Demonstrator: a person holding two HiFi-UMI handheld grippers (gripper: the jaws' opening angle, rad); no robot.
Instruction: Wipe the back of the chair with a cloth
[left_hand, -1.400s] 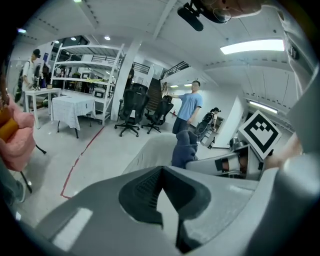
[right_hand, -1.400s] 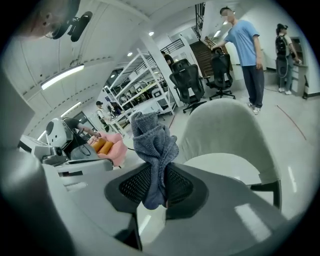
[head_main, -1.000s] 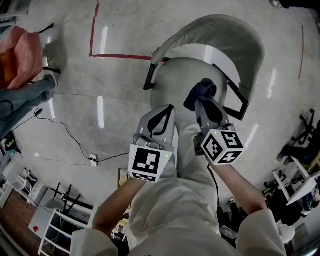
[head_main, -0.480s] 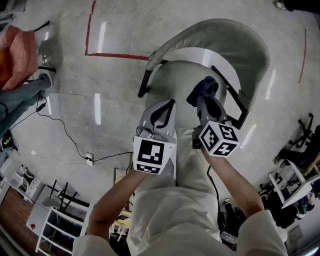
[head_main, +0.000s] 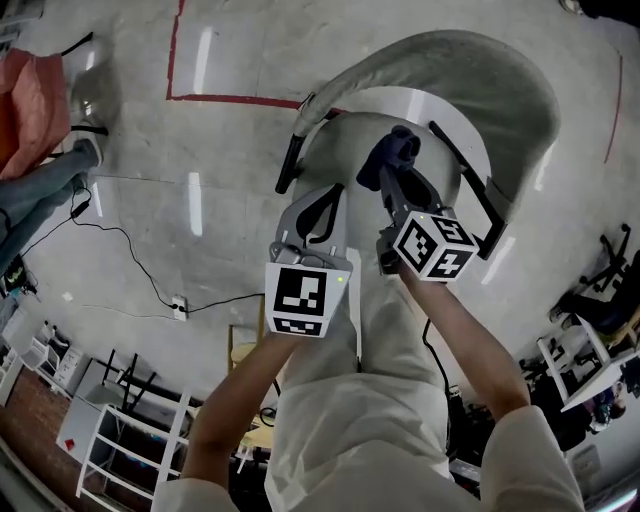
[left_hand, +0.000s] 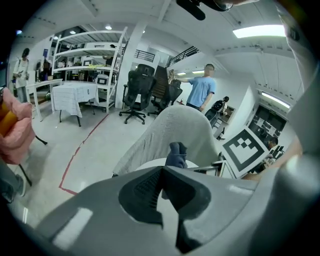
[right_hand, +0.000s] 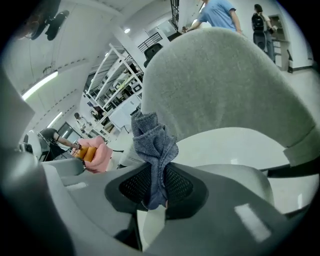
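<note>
The chair has a grey padded back (head_main: 470, 80) curving round a white seat (head_main: 345, 150), with black armrests (head_main: 470, 185). My right gripper (head_main: 398, 182) is shut on a dark blue-grey cloth (head_main: 392, 158) that bunches up above its jaws, over the seat and short of the back. In the right gripper view the cloth (right_hand: 154, 142) stands up from the right gripper (right_hand: 156, 197), with the chair back (right_hand: 225, 85) close behind. My left gripper (head_main: 322, 212) hangs over the seat's near left side, its jaws closed with nothing in them. The left gripper view shows the left gripper (left_hand: 162, 174), the cloth (left_hand: 176, 154) and the chair back (left_hand: 172, 130).
Red tape (head_main: 230, 98) marks the concrete floor left of the chair. A black cable (head_main: 130, 262) runs to a socket (head_main: 178, 303). A person's legs (head_main: 40, 190) and a pink bundle (head_main: 35, 100) are at far left. Office chairs (left_hand: 137, 92), shelving and a person (left_hand: 202, 92) stand behind.
Both grippers have moved forward over the seat. The right one, still holding the cloth, has shifted left and closer to the chair back.
</note>
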